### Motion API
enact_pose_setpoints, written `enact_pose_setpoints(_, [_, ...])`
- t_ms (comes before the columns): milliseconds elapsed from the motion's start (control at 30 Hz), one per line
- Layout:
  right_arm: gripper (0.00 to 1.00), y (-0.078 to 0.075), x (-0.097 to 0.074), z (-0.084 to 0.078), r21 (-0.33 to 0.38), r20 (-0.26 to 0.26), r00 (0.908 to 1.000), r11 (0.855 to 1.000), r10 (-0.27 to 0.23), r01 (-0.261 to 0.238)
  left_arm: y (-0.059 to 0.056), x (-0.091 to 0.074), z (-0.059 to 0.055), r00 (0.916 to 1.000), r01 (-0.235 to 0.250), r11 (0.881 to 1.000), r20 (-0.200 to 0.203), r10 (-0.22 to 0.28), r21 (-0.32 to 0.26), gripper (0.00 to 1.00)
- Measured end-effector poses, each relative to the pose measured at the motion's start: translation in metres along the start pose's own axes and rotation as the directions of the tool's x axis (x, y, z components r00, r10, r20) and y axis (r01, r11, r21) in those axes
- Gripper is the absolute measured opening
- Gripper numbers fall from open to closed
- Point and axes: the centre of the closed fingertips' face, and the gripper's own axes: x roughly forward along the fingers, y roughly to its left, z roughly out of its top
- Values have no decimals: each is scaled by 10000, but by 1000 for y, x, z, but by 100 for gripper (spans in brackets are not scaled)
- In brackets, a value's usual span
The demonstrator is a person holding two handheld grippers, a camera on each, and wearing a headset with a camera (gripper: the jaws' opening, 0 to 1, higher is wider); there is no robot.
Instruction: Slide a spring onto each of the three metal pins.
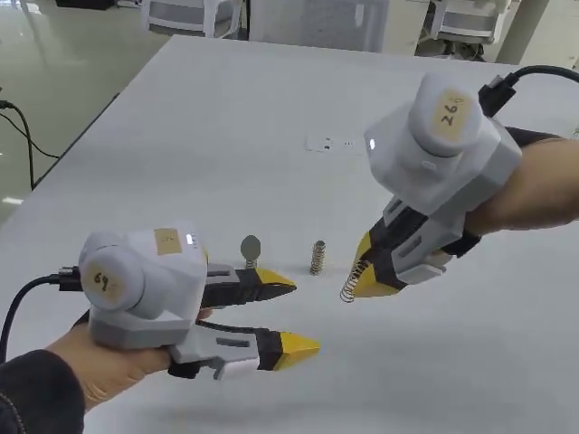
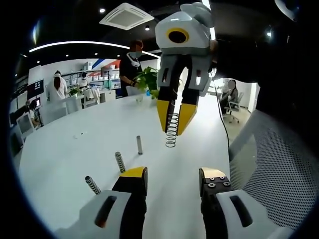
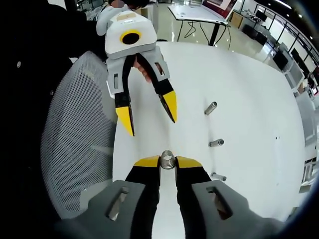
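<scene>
Tabletop (image 1: 226, 136) white; left tongs (image 1: 297, 315) and right tongs (image 1: 366, 276) alike, light grey bodies, black jaws tipped yellow, tan labels; spring (image 1: 351, 282) silver; pin (image 2: 139, 145) dull grey; chair (image 3: 75, 139) grey mesh.

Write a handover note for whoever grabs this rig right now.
Left tool: open, empty.
Right tool: shut on a spring, held clear of the pins.
Pins, as seen in the left gripper view: near pin and middle pin each carry a spring; far pin is bare.
Done: two of three.
Left: slide the held spring onto the far pin.
</scene>
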Motion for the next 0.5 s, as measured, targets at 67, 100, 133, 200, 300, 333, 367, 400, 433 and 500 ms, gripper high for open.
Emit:
enact_pose_setpoints(67, [13,-4,-2,-5,95,-85,9999,9999,-110,111,1,-1,-1,10000,-55,10000,-12,55,-41,42])
enact_pose_setpoints(100, [13,-6,-3,-8,159,-102,9998,9998,-140,142,2,-1,-2,10000,-88,9999,-12,88,-49,43])
enact_pose_setpoints(133, [13,-9,-5,-11,216,-95,9998,9996,-188,190,3,-2,-2,9999,-113,9999,-15,113,-71,43])
enact_pose_setpoints(200, [13,-14,-9,-16,368,-113,9995,9988,-306,310,5,-2,-4,9997,-227,9996,-46,226,-156,48])
enact_pose_setpoints(300, [13,-21,-13,-24,513,-193,9987,9975,-473,482,8,-4,-7,9993,-360,9989,-103,357,-286,51])
enact_pose_setpoints(333, [13,-23,-14,-26,558,-192,9985,9971,-514,524,9,-4,-8,9991,-414,9987,-105,411,-301,53])
enact_pose_setpoints(367, [13,-25,-16,-28,636,-185,9982,9963,-569,580,10,-5,-8,9990,-441,9984,-104,438,-349,54])
enact_pose_setpoints(400, [13,-26,-16,-29,675,-199,9980,9959,-594,606,11,-6,-9,9989,-463,9982,-102,460,-372,54])
enact_pose_setpoints(433, [13,-28,-17,-31,718,-246,9975,9951,-661,677,12,-6,-9,9987,-495,9980,-94,492,-381,55])
enact_pose_setpoints(500, [13,-31,-18,-35,743,-330,9964,9940,-778,800,14,-8,-11,9982,-584,9974,-122,579,-412,56])
